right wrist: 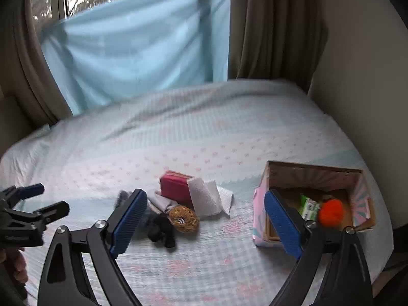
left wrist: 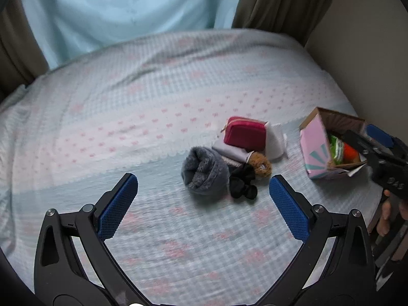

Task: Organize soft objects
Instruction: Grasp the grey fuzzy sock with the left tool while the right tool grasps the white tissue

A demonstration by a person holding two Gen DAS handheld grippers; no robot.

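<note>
Jaws on both your left gripper (left wrist: 203, 205) and right gripper (right wrist: 205, 223) are spread wide and empty, and since the pile mid-frame is all tangled, grabbing the grey fuzzy sock (left wrist: 205, 169) could drag the black sock (left wrist: 242, 182) along before the box (right wrist: 313, 201).

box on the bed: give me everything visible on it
The box is open-topped cardboard, brown inside, with pink outer walls bearing teal ray patterns. It sits upright on the bed near its right edge, apart from the pile. Inside lie a green-and-white packet and a fuzzy orange ball, side by side. Neither gripper touches it.
</note>
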